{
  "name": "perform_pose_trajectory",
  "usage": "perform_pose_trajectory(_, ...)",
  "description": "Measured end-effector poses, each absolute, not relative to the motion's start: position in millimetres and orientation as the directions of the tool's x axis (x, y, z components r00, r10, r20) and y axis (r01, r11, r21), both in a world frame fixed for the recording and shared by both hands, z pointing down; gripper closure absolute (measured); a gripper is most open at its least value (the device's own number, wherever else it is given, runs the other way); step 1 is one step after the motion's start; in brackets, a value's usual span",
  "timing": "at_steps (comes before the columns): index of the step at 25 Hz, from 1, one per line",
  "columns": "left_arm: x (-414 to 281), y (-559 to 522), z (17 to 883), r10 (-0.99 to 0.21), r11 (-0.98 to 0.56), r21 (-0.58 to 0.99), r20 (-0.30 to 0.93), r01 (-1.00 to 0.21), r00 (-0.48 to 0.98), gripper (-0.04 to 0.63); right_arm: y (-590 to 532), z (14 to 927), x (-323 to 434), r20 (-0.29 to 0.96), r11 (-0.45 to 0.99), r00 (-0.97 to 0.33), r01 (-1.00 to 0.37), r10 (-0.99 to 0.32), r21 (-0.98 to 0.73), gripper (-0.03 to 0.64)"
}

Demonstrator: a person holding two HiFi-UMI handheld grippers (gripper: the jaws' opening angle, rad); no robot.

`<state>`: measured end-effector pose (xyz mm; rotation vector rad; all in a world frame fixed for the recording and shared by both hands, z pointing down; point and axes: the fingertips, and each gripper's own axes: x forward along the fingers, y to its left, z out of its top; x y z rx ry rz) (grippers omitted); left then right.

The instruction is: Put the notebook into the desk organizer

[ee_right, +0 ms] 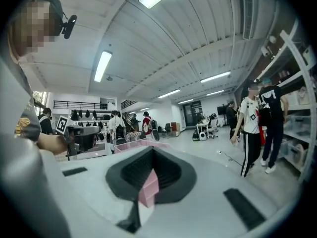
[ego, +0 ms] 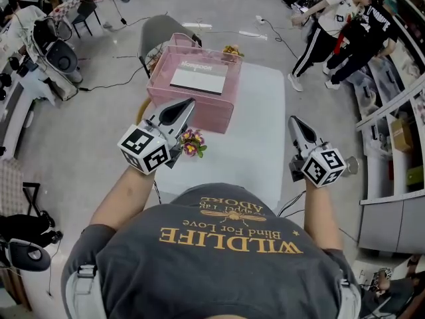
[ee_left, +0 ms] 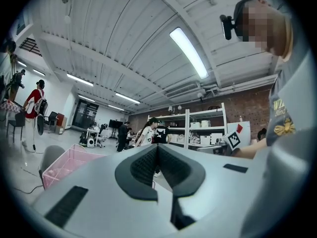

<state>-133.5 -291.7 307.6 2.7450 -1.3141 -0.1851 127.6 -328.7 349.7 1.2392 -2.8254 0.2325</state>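
Head view: the notebook (ego: 197, 80) lies flat inside the pink desk organizer (ego: 219, 115), upper centre of the frame, on the white tabletop (ego: 259, 145). The left tongs (ego: 189, 103) hover by the organizer's near left corner, just beside a small bunch of flowers (ego: 192, 143). The right tongs (ego: 293, 119) hang over the tabletop's right edge, well apart from the organizer.

Left gripper view: tongs clenched, nothing between them, organizer at lower left.

Right gripper view: tongs clenched too, empty, with pink showing beyond them.
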Motion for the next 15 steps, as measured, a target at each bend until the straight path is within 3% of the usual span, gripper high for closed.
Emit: perform_pose_trajectory(15, -130.7, -277.8, 313.7, -0.784, -0.619, 0.145, -0.052, -0.772, 0.618, 0.598, -327.9, 344.0, 130.8, 0.106, 0.674, -0.68, -0.733, -0.725, -0.097, 0.617)
